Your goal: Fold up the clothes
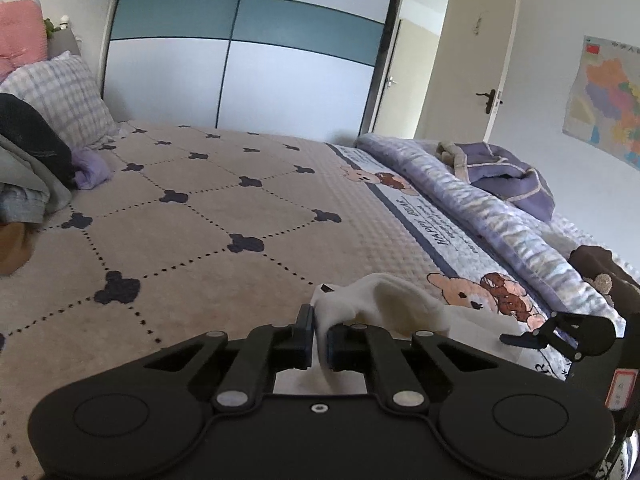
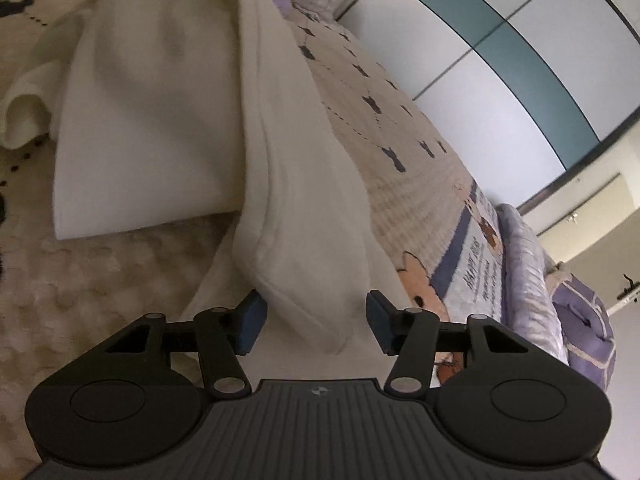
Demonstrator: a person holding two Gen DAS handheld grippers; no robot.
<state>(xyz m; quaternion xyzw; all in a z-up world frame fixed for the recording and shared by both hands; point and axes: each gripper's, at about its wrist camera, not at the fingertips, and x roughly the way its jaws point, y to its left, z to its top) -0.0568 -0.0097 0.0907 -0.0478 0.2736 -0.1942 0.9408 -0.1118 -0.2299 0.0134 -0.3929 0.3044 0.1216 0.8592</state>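
A white garment (image 2: 160, 92) lies in loose folds on the beige bed cover (image 1: 200, 216). In the left wrist view my left gripper (image 1: 319, 334) is shut on an edge of this white garment (image 1: 384, 304), and the cloth bunches up just beyond the fingertips. My right gripper (image 2: 316, 324) is open, and a folded corner of the garment lies between its blue pads (image 2: 250, 322) without being pinched. The right gripper (image 1: 556, 332) also shows in the left wrist view, low at the right, beside the cloth.
A plaid pillow (image 1: 60, 96) and a pile of dark and grey clothes (image 1: 32, 152) sit at the head of the bed. A rolled purple quilt (image 1: 500, 216) and a brown garment (image 1: 600, 276) line the bed's right side. A wardrobe (image 1: 240, 60) stands behind the bed.
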